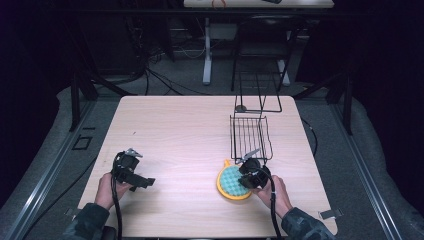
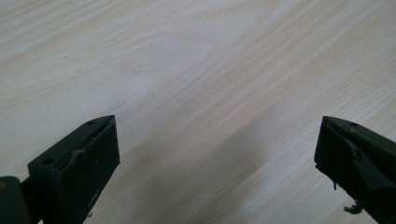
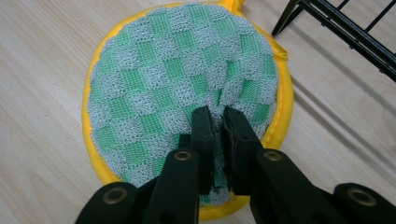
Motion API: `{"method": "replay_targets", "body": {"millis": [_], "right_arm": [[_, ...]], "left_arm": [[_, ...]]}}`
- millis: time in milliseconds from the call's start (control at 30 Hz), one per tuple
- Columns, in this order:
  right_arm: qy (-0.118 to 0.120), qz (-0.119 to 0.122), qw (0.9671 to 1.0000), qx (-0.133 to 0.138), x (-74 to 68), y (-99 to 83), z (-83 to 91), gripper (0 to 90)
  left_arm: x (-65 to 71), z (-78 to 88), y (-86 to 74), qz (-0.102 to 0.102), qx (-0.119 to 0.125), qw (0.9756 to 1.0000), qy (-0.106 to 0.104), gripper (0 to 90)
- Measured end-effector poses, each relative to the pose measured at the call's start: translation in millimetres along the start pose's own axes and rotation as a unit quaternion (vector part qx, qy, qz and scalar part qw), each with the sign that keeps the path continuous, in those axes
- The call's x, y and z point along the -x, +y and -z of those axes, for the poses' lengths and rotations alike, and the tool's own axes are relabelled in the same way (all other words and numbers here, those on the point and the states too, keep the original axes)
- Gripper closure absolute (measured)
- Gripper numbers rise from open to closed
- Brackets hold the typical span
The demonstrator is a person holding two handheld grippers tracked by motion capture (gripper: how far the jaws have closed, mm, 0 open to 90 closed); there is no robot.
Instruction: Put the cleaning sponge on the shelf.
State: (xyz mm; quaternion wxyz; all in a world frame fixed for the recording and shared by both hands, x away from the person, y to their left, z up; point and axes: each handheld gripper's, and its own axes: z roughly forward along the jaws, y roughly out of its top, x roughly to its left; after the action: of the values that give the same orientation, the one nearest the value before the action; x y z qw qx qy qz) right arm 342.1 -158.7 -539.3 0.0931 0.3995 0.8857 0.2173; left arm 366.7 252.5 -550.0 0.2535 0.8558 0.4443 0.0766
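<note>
Near the tabletop's point(image 1: 165, 125) front edge, toward the right corner, the right gripper point(image 3: 218, 122) is pinching a fold of the round green-and-yellow pot holder point(image 3: 163, 79) beside the black wire rack point(image 1: 250, 136). The left gripper point(image 2: 217, 140) is hovering wide apart, holding nothing, near the front left corner.

Your right gripper point(image 3: 218, 122) covers the round pad's point(image 3: 177, 70) near edge; the wire rack point(image 3: 355, 32) beyond it runs off the frame's upper right.
</note>
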Motion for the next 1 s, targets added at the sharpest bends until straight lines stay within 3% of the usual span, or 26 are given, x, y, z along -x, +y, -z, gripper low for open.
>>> {"method": "replay_targets", "body": {"millis": [267,533,1000], "right_arm": [[0.01,-0.015,0.9997,0.015,2.1,-1.7,2.9,86.8],[0.017,-0.001,0.9994,0.03,0.4,-0.6,12.6,87.5],[0.034,0.0,0.9979,0.055,-0.9,-1.5,25.1,87.5]], "left_arm": [[-0.9,-1.4,1.1,-0.001,-0.003,1.0,-0.002,0.1],[-2.2,-1.3,0.9,0.001,-0.001,1.0,-0.002,0.2],[-2.3,-1.7,1.0,0.0,-0.004,1.0,-0.003,0.2]]}}
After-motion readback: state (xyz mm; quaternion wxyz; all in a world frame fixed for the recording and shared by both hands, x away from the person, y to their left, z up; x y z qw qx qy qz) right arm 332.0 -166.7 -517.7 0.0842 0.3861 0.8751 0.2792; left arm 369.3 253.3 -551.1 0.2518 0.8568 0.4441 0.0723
